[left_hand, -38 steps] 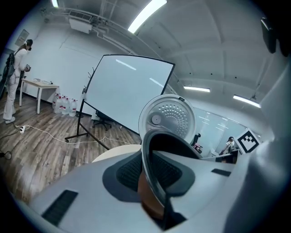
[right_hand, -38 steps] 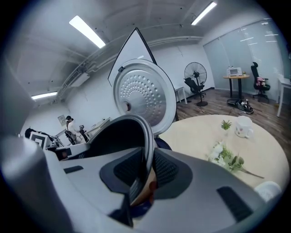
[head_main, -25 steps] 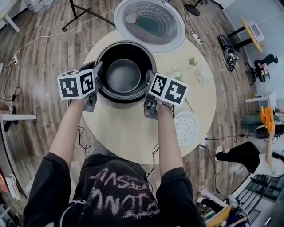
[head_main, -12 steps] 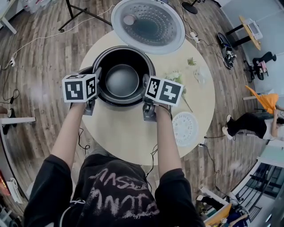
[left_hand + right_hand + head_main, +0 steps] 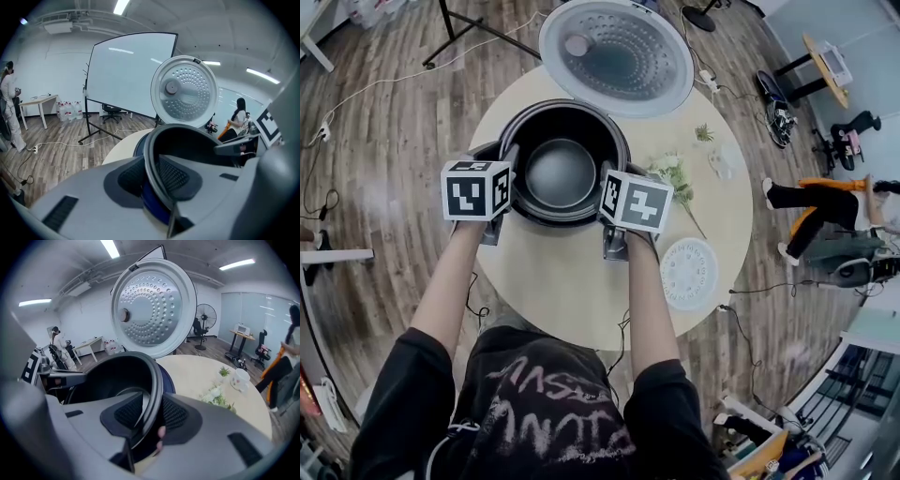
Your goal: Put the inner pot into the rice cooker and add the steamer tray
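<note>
From the head view, each claw's own marker cube covers its jaws. The jaws of the left claw (image 5: 154,176) and the right claw (image 5: 149,418) have just been opening, with the rim of the inner pot (image 5: 561,173) between them. The rice cooker (image 5: 168,376) is mostly hidden under that pot. To the right of the right claw, the pattern of the steamer tray (image 5: 689,274) is too small to tell. Further right, a person (image 5: 288,348) is blurred and cut by the edge.

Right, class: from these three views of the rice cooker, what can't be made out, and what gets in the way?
Steamer tray: holes too small in the head view; outside both gripper views.
Inner pot floor: hidden behind its near rim in the left gripper view.
Rice cooker body: mostly covered by the pot in the head view.
Cup print: too small everywhere.
</note>
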Motion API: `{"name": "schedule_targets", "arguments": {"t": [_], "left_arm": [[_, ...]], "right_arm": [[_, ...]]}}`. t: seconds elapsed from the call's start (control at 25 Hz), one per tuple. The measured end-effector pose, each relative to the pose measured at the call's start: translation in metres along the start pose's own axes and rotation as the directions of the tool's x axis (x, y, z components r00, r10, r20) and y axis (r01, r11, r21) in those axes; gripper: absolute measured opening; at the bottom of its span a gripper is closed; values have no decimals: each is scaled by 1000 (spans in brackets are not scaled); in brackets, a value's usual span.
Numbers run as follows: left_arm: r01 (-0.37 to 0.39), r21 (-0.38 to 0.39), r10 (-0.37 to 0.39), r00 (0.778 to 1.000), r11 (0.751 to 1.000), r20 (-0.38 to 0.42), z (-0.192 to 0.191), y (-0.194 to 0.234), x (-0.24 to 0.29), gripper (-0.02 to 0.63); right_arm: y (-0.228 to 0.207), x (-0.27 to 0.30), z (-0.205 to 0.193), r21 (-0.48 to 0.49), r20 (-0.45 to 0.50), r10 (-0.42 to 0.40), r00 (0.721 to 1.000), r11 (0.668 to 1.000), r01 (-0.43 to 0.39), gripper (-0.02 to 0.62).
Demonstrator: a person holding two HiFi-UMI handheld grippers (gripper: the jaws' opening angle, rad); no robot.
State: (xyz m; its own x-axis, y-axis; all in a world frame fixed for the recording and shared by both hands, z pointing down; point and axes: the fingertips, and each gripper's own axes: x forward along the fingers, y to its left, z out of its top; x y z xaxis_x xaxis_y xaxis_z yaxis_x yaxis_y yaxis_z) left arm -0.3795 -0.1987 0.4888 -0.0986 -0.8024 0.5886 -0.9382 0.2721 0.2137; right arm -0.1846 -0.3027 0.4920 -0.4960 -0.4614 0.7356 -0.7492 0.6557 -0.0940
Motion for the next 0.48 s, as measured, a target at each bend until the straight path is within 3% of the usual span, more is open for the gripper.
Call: {"name": "schedule_targets", "arguments": {"t": [0.16, 0.24, 0.48], "left_arm": [[0, 29, 0, 1000, 1000, 0, 1, -3, -1, 112], [11, 41, -11, 1000, 999, -11, -1, -3, 0, 122], [9, 66, -9, 1000, 998, -13, -3, 2, -3, 134]], "right_arm": [[0, -2, -2, 21, -2, 21, 1000, 1000, -21, 147], [1, -2, -3, 32, 5, 19, 1000, 999, -19, 187], [7, -3, -4, 28, 53, 11, 999, 1000, -13, 190]]}}
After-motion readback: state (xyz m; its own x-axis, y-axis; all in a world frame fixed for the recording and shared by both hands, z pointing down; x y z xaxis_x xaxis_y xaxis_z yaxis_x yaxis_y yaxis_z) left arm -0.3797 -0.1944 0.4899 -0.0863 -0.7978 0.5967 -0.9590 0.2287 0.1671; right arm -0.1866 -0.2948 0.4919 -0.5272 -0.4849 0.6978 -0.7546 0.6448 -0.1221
